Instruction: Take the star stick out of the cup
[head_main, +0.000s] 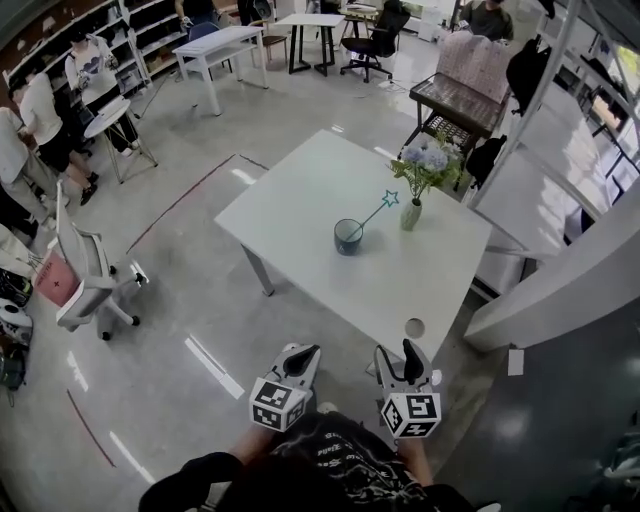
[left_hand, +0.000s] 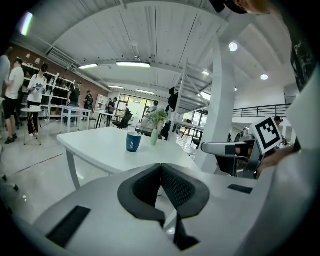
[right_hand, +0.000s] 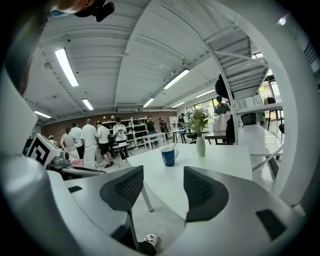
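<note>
The right gripper stands wide open with nothing between its jaws; only the table edge and floor show through the gap. The left gripper is clenched, its dark ribbed pads pressed together on nothing. Both are held low and close to the person's body, short of the near edge of the white table and touching nothing on it.

The star stick sits in the blue cup near the middle of the table, leaning away toward the right, its star tip close beside a pale green vase of flowers. In the right gripper view only a thin shaft shows above the cup's rim, and the star cannot be made out. In the left gripper view the stick is too small to tell. The person's hands are mostly hidden behind the marker cubes.

The tabletop is otherwise bare apart from a round cable hole near the front edge. Around it lies a glossy grey floor marked with tape lines, with an office chair to the left and people standing by shelving further off.
</note>
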